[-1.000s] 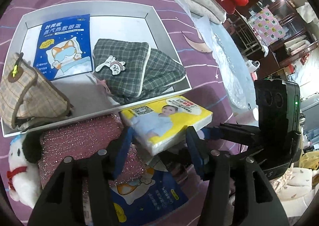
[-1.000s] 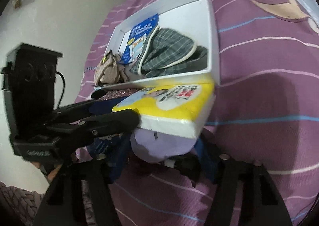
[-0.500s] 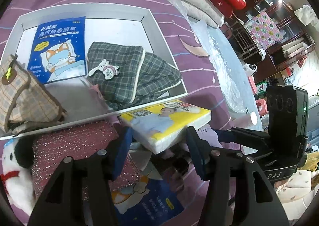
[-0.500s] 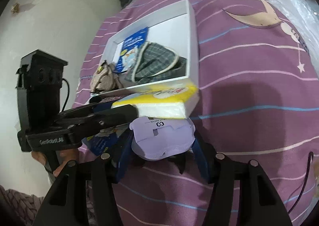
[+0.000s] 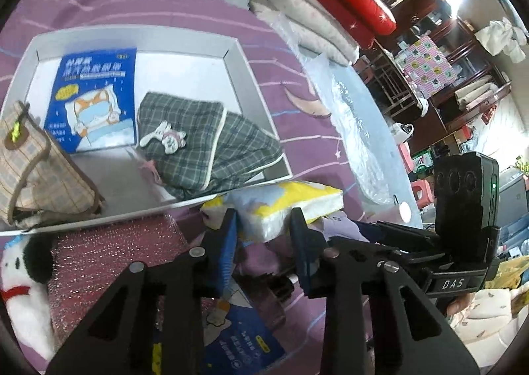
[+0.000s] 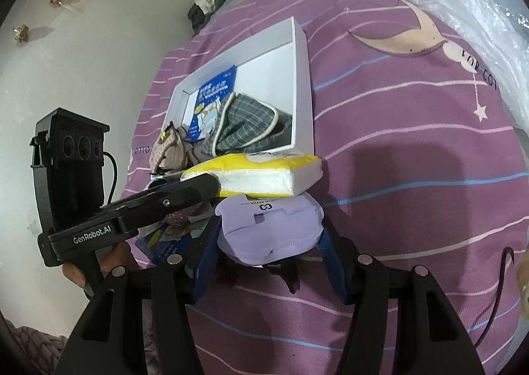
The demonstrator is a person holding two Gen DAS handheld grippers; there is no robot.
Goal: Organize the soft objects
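In the left wrist view the left gripper [image 5: 264, 226], low at centre, has just been closing its jaws and now pinches the near end of the yellow tissue pack [image 5: 284, 206], which lies just below the white tray's [image 5: 244, 54] front rim on the purple bedsheet [image 5: 297, 104]. In the right wrist view the right gripper [image 6: 267, 242] holds a lilac fabric piece [image 6: 267, 229] between its blue pads (lower centre, just under the pack). The tray, upper left, holds a green plaid cushion [image 5: 205, 143], a blue eye-mask packet [image 5: 96, 97] and a beige checked bag [image 5: 36, 173].

Left gripper [image 5: 264, 236]: black frame, blue pads, silver screws, "GenRobot.AI" lettering. Right gripper [image 6: 267, 239]: same build, "DAS" label, green light.
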